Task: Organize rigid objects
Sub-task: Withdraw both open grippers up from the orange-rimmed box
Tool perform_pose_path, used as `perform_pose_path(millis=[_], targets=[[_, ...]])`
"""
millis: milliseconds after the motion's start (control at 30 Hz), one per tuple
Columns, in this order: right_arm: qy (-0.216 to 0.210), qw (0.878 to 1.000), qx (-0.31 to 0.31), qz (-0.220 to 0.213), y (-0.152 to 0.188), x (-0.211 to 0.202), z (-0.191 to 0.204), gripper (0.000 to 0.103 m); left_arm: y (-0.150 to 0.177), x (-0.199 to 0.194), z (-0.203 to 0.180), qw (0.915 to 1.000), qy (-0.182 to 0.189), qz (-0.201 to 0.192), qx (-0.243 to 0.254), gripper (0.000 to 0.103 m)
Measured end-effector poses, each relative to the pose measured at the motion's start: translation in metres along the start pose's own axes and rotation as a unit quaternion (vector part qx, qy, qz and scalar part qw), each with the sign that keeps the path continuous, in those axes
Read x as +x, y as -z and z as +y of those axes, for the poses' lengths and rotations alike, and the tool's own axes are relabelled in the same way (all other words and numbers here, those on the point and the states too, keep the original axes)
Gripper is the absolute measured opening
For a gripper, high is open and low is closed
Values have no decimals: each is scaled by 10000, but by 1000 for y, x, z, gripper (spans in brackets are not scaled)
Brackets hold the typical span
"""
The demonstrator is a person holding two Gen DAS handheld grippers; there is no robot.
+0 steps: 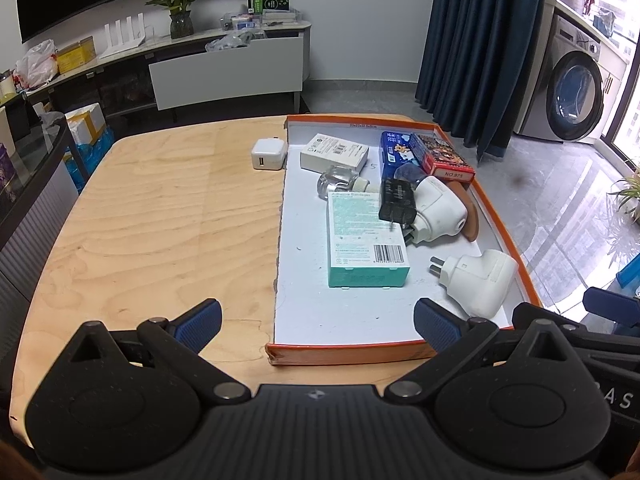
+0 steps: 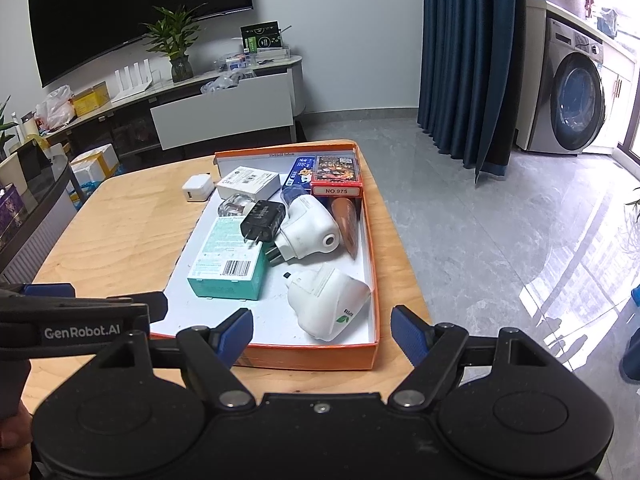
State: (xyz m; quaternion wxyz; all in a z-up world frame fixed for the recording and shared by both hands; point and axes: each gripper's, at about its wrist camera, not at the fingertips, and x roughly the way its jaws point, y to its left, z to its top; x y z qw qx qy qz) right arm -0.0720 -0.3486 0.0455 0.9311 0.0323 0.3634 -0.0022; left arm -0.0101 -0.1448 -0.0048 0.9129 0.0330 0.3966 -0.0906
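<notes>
Living room, pale plywood table (image 1: 152, 216): sorting station, both tongs idle.

The small white cube-shaped USB charger (image 1: 269, 154) sits upper centre of the left view, outside and just beside the shallow orange-rimmed cardboard tray (image 1: 344, 350). Judged light, rigid, smooth-sided: grip across opposite flat faces. Left gripper (image 1: 318, 320) and right gripper (image 2: 322, 332) hover at the lower frame edges, jaws apart, nothing between them.

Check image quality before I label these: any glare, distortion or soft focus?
Left wrist: fisheye bends the table edges; window glare streaks the floor at right. Right wrist: same curvature, brighter floor glare; the tray contents stay sharp.
</notes>
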Motion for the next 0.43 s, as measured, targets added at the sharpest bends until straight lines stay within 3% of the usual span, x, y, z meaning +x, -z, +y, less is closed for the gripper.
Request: perform_pose_path(millis=[433], targets=[[-4,10000,-32,84,0,7,3,90,1,4,4,10000,20,70,-51,103]])
